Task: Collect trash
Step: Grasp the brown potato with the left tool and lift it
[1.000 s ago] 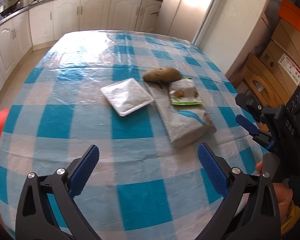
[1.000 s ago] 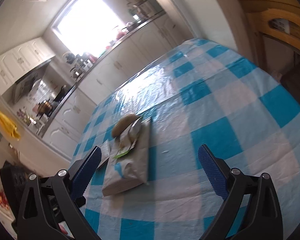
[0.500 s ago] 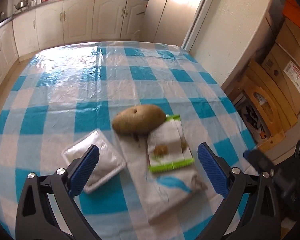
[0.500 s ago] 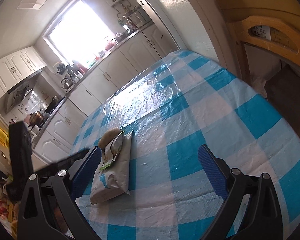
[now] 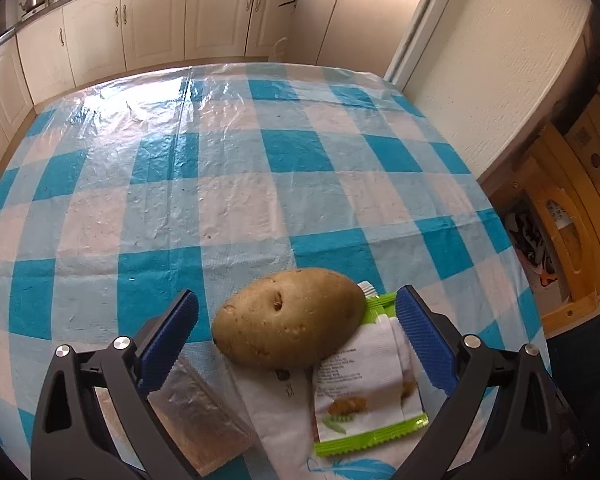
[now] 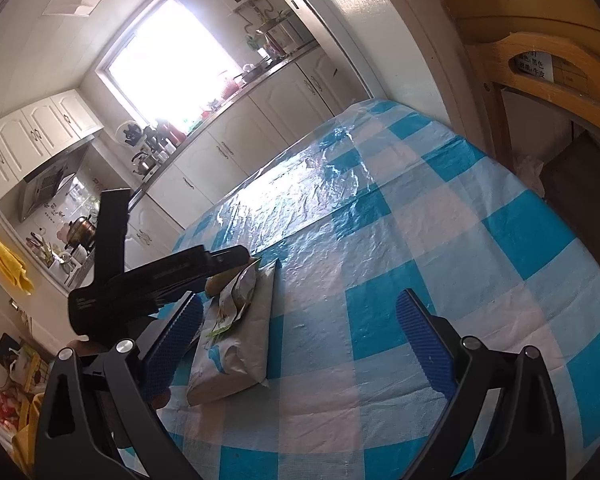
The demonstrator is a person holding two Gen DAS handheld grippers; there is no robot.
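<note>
Two grippers, both w/ tongs spread apart, nothing gripped. Left gripper (image 5: 296, 340) straddles the potato (image 5: 288, 318) – it lies on a white pack (image 5: 276, 408), overlapping the green-edged wrapper (image 5: 364, 408) at its 4 o'clock. Clear tray (image 5: 198, 420) at 7 o'clock, under the left finger. Right gripper (image 6: 298, 342) hovers over the checked tablecloth (image 6: 440, 240) – pack at its 9 o'clock.

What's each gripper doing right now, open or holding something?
Left gripper: open, holding nothing, jaws on either side of the potato.
Right gripper: open, empty, above the tablecloth.
</note>
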